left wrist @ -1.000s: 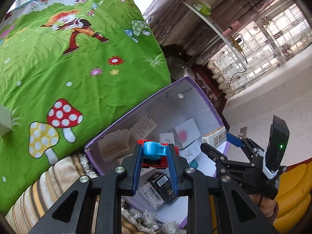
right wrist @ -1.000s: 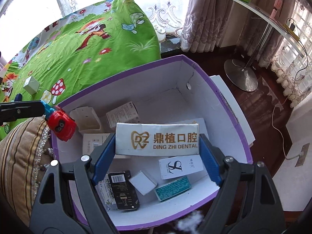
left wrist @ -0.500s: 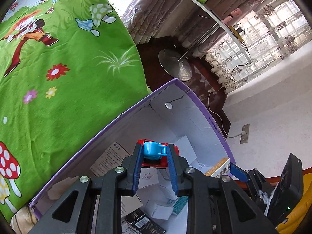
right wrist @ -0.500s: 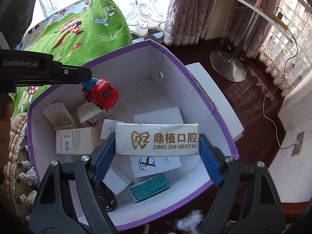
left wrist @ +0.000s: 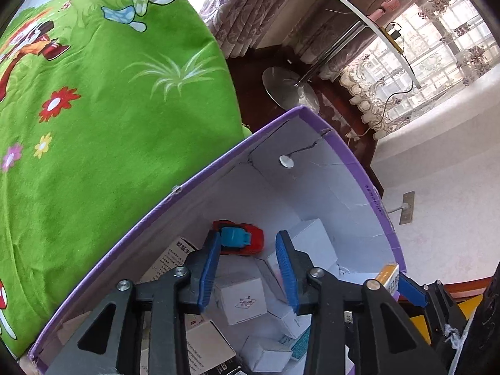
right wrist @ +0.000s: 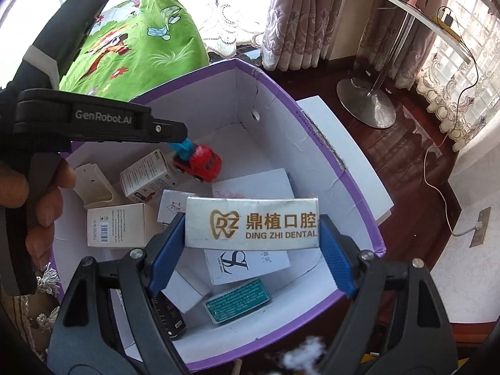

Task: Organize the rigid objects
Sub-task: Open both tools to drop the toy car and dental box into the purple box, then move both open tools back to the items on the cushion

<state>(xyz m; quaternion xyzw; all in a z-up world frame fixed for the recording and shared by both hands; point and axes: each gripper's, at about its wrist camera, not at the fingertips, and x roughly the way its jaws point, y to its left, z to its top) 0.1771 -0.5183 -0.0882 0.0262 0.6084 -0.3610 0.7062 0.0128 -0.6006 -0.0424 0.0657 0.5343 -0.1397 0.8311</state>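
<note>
Left gripper [left wrist: 247,257] reaches down into purple box [left wrist: 379,209], jaws opening; red toy car [left wrist: 242,241] with blue top sits between blue pads at tips, close against left-hand pad, clear gap to other pad. In right wrist view car [right wrist: 200,162] lies on box floor near back wall, just beside small white carton [right wrist: 147,176]. Right gripper [right wrist: 251,250] clamped on white DING ZHI DENTAL box [right wrist: 251,222], held above front half of purple box [right wrist: 343,172]
</note>
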